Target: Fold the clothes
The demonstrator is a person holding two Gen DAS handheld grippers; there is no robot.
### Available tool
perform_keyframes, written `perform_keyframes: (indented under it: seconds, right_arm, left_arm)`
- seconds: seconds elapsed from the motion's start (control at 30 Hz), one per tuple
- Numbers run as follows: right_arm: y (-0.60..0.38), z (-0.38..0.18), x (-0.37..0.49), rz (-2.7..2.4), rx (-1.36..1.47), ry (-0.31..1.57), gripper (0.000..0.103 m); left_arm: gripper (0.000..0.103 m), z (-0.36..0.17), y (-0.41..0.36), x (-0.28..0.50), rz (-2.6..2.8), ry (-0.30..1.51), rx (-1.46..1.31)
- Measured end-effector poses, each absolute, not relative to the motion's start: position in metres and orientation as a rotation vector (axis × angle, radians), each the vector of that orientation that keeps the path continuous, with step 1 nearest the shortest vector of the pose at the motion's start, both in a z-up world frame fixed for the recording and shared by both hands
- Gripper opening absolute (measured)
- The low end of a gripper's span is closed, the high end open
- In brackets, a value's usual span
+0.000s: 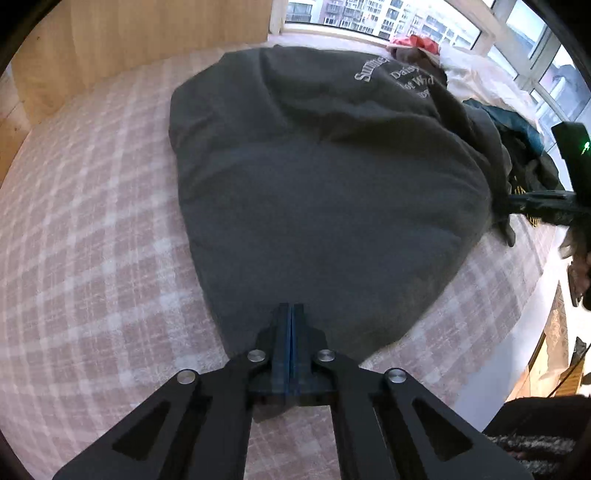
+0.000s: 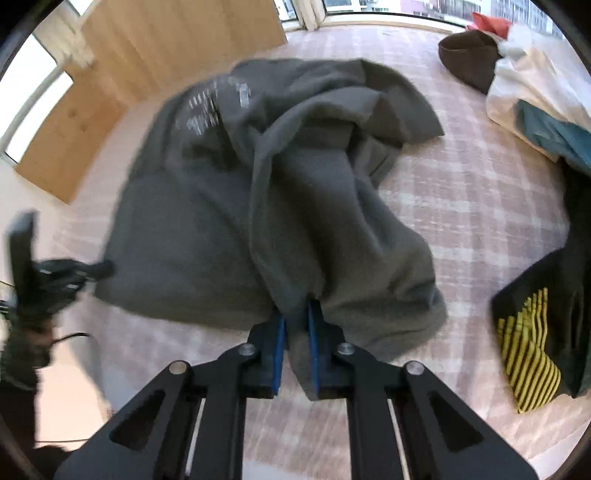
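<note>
Your grey sweatshirt [image 1: 314, 192] lay spread on the pink checked bed cover [image 1: 92, 221], its near hem close to the bed's front edge. Left of the garment there was a wide bare stretch of cover, running to the wooden panel [image 1: 147, 33] at the far left. To the right the room narrowed: a heap of other clothes [image 2: 546, 110] crowded the window side, and a black piece with yellow stripes [image 2: 528, 347] sat near the right edge of the bed.

Count: one grey sweatshirt in work, two grippers, one heap of mixed clothes by the window with red, brown, white and teal pieces showing, one black-and-yellow item.

Your left gripper [image 1: 291, 308] was clenched, its blue pads pressed flat together at the sweatshirt's near hem; whether any cloth was caught between them I could not tell. Your right gripper [image 2: 297, 325] was grasping a thick fold of the sweatshirt, grey cloth filling the narrow gap between the blue pads.

The sweatshirt looked dark grey and heavy, with white lettering near its far end. On the left side it lay fairly smooth and puffed. On the right side it was bunched, a long ridge of folds running from your right gripper up toward a rumpled sleeve at the top.
</note>
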State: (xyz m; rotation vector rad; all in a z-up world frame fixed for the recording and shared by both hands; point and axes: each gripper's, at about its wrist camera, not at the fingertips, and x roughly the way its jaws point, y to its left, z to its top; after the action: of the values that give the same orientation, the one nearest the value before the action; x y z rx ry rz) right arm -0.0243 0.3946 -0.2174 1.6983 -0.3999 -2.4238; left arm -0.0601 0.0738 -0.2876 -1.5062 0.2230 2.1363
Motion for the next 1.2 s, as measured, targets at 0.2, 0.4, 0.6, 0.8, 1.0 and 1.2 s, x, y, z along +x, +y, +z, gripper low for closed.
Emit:
perform_keyframes:
  seconds: [0.2, 0.4, 0.6, 0.8, 1.0, 1.2]
  right_arm:
    - [0.482, -0.171, -0.005, -2.557, 1.622, -0.613, 0.006]
    - [0.515, -0.170, 0.004, -2.821, 1.798, -0.331, 0.014]
    - [0.482, -0.196, -0.003, -2.735, 1.749, -0.190, 0.061]
    - [0.460, -0.226, -0.026, -2.634, 1.764, 0.036, 0.061]
    - [0.461, -0.240, -0.025, -2.579, 1.739, 0.020, 0.061]
    - [0.461, -0.244, -0.021, -2.518, 1.637, -0.116, 0.018]
  left_arm:
    - [0.000, -0.287, 0.070, -0.055, 2.135, 0.183, -1.515]
    - [0.000, -0.278, 0.068, -0.046, 2.177, 0.184, -1.540]
    - [0.018, -0.243, 0.037, -0.019, 2.241, 0.069, -1.530]
    - [0.028, -0.245, 0.048, -0.031, 2.235, 0.058, -1.561]
    - [0.036, -0.278, 0.079, -0.039, 2.257, 0.202, -1.654]
    - [0.003, -0.279, 0.090, -0.034, 2.265, 0.222, -1.608]
